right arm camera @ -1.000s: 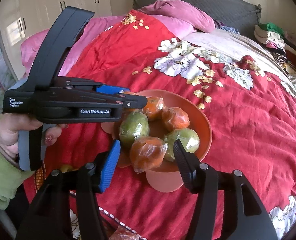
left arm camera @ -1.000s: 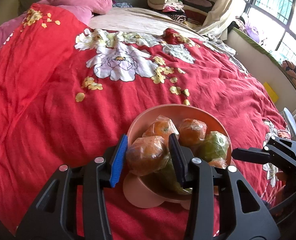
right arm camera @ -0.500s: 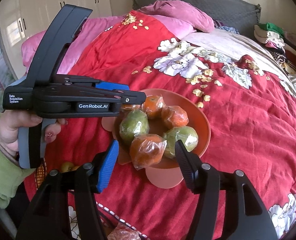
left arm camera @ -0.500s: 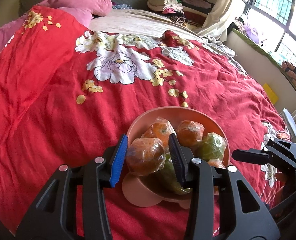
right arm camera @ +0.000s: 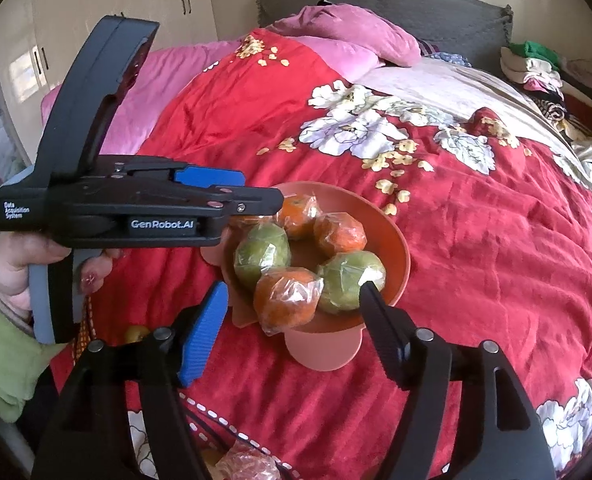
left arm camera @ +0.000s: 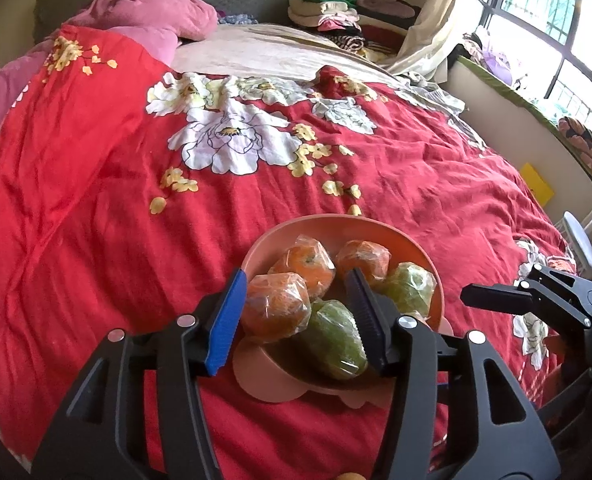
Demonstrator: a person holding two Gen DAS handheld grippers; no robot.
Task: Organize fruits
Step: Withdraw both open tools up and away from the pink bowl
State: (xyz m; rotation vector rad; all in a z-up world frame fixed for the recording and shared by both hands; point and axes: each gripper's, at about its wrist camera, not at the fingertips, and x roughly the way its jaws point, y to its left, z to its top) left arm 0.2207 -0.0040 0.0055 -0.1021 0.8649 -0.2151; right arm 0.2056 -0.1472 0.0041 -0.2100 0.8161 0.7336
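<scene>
The left tool point(left arm camera: 296, 300) has just been opening: its jaws stand apart around a wrapped orange fruit point(left arm camera: 276, 310), which lies between the pads in the bowl point(left arm camera: 292, 228), with a gap visible on the black-pad side; contact on the blue-pad side cannot be confirmed. The right tool point(right arm camera: 292, 304) has also just been opening; its jaws stand wide and grip nothing, with another wrapped orange fruit point(right arm camera: 288, 300) lying between and just beyond the fingertips at the bowl's near edge. Beyond these sit two wrapped green fruits point(right arm camera: 262, 250) and further orange ones. The bowl rests on a red floral bedspread point(left arm camera: 96, 208). A hand point(right arm camera: 12, 268) in a green sleeve holds the left tool.
</scene>
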